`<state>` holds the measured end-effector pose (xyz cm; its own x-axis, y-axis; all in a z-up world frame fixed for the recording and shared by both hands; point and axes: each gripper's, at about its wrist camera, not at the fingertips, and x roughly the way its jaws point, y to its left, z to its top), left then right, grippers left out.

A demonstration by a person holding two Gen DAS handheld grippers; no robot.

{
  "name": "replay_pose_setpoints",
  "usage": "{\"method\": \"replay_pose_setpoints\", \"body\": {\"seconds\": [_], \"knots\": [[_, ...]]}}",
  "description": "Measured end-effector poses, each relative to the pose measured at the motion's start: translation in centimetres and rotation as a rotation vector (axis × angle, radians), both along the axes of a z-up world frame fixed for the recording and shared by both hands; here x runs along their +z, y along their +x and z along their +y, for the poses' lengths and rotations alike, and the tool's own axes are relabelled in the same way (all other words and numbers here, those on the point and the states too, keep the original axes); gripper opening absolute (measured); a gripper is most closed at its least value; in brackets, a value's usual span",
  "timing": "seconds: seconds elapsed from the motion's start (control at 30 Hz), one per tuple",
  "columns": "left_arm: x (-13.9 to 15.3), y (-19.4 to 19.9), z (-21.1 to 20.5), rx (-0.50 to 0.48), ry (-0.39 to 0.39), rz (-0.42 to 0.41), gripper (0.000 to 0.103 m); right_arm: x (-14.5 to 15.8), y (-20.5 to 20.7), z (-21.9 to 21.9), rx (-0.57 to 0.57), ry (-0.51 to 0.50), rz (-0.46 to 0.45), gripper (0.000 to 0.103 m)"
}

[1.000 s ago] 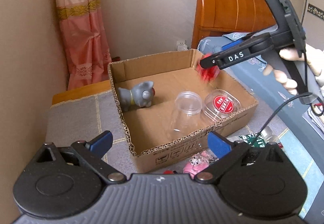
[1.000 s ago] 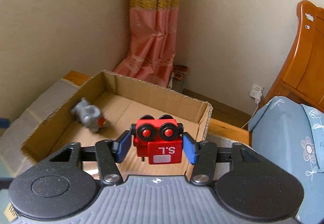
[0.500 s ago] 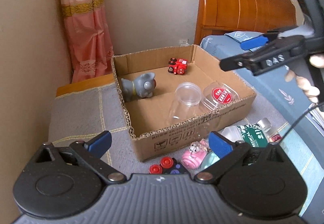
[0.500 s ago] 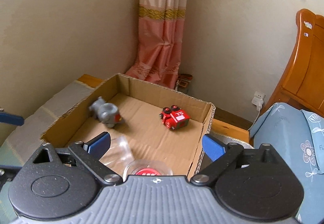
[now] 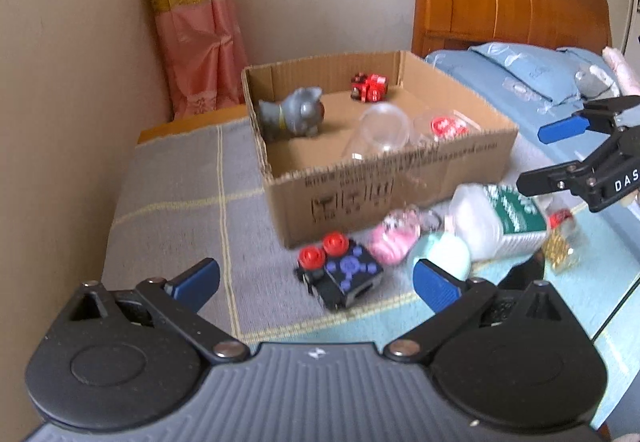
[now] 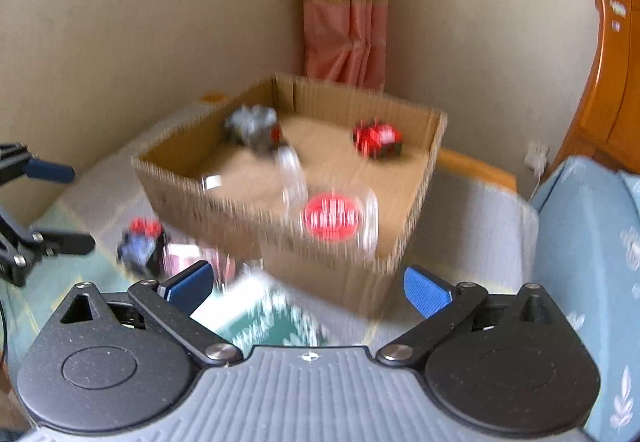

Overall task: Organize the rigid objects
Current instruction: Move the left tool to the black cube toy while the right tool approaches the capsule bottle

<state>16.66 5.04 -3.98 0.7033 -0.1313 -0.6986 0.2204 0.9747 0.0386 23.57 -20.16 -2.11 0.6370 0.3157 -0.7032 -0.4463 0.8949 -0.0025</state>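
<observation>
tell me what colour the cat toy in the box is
Grey cat toy, clearest in the left wrist view.

Right claw (image 6: 308, 286) opening, empty

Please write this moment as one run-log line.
right gripper: opening, empty | left gripper: open, empty | red toy: in box

The left claw (image 5: 316, 278) has a grey ribbed body, 2 round black housings and black linkage arms with silver screws, ending in blue fingertips (image 5: 198, 276). The right claw (image 6: 306, 288) is built alike, with blue pads (image 6: 426, 290); white letters "DAS" mark its black arm.
</observation>
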Motion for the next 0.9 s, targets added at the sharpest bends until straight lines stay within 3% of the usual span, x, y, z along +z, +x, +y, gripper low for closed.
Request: {"method": "replay_pose_setpoints", "body": {"seconds": [0.27,0.57,0.9], "knots": [[-1.0,-0.7,-1.2,-0.020,0.011,0.027,0.102,-3.8,0.1,-1.2,0.020,0.030,0.075,0.103],[-0.7,-0.2,-1.2,-0.037,0.013,0.051,0.102,-4.4,-1.0,-1.8,0.077,0.054,0.148,0.103],[-0.1,-0.7,0.6,-0.010,-0.009,0.044,0.102,-4.6,-5.9,-2.9,-0.059,0.050,0.199,0.103]]}}
